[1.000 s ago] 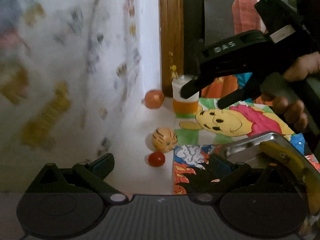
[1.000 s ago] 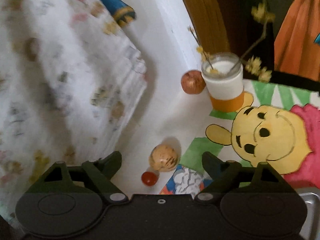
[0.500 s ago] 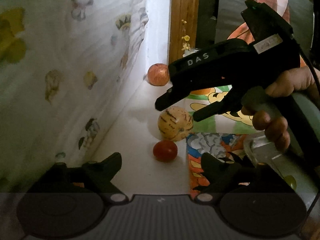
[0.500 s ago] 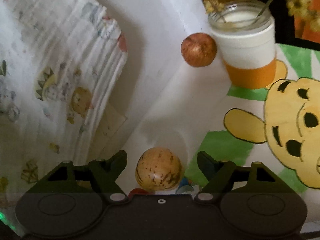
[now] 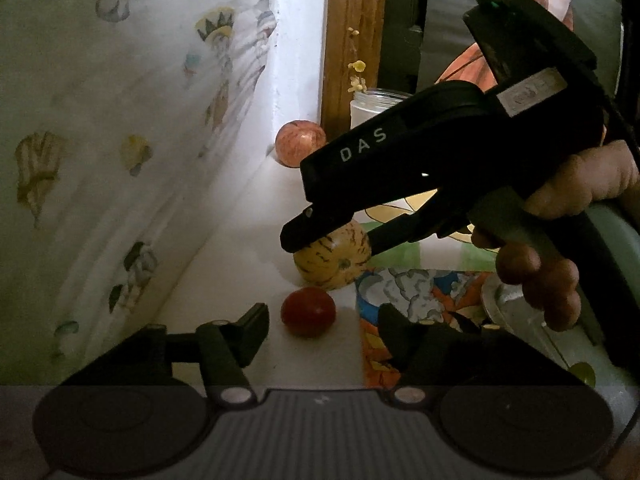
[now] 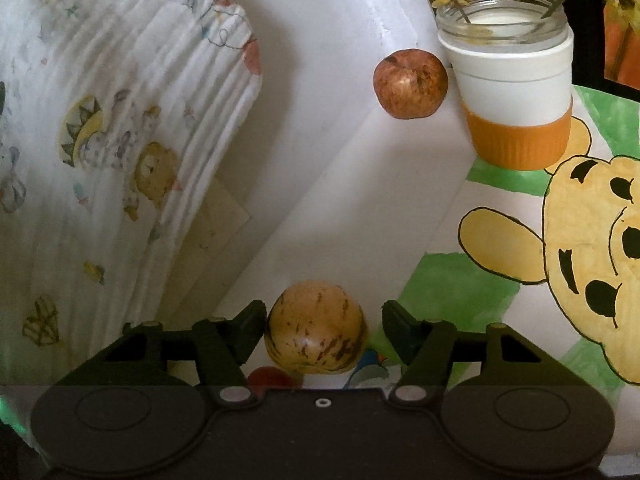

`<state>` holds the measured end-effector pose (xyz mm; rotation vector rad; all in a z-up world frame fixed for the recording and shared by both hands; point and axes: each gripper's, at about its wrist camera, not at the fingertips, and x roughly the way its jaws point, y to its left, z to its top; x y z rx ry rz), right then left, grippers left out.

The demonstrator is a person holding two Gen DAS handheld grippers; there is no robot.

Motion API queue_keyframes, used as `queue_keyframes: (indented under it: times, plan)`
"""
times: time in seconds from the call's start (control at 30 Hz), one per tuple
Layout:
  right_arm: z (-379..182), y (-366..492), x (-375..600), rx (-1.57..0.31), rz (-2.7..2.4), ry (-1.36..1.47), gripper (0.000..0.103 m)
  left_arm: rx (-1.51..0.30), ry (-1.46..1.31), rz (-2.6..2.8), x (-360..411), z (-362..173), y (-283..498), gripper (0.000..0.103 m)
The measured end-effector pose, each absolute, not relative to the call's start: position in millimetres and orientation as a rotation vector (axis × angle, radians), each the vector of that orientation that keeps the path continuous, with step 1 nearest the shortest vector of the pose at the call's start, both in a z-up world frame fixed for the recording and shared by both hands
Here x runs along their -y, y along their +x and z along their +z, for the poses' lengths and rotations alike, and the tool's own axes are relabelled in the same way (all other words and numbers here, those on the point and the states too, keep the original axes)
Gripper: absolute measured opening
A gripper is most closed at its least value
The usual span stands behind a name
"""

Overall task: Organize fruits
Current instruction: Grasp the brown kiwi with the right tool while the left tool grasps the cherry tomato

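A small red tomato point(image 5: 308, 311) lies on the white surface between the fingers of my left gripper point(image 5: 323, 320). Its jaws are closing and the pads stand clear of the tomato. Just beyond, a yellow striped melon point(image 6: 316, 328) sits between the fingers of my right gripper point(image 6: 325, 320), whose jaws are also closing. One pad is at the melon's left side; a gap remains on the right. In the left wrist view the right gripper point(image 5: 332, 240) straddles the melon point(image 5: 332, 264), held by a hand point(image 5: 560, 240). A red apple point(image 6: 410, 84) rests by the wall.
A white and orange jar point(image 6: 508, 92) with yellow sprigs stands beside the apple. A cartoon placemat point(image 6: 580, 240) covers the surface to the right. A metal tray point(image 5: 516, 320) lies at the right. A printed cloth point(image 5: 120, 160) hangs along the left side.
Both grippers came down and forward and their jaws narrowed. The right one now brackets the melon; the left one now brackets the tomato.
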<state>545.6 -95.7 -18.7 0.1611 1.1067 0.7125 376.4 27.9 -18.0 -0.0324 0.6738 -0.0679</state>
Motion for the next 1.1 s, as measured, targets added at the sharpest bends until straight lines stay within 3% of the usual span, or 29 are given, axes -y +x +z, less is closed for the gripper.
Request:
queue_keyframes:
  times: [0.5,1.1]
  plan:
    - [-19.0,549.0,92.1,-1.122,0.735,0.139,0.060,-0.678,-0.053,-0.046,-33.3,-20.5,384.4,0.036]
    - [-18.4,541.2,95.5,-1.111,0.730,0.147,0.057,-0.703,-0.086,-0.026,-34.5,-18.5,381.7,0.035]
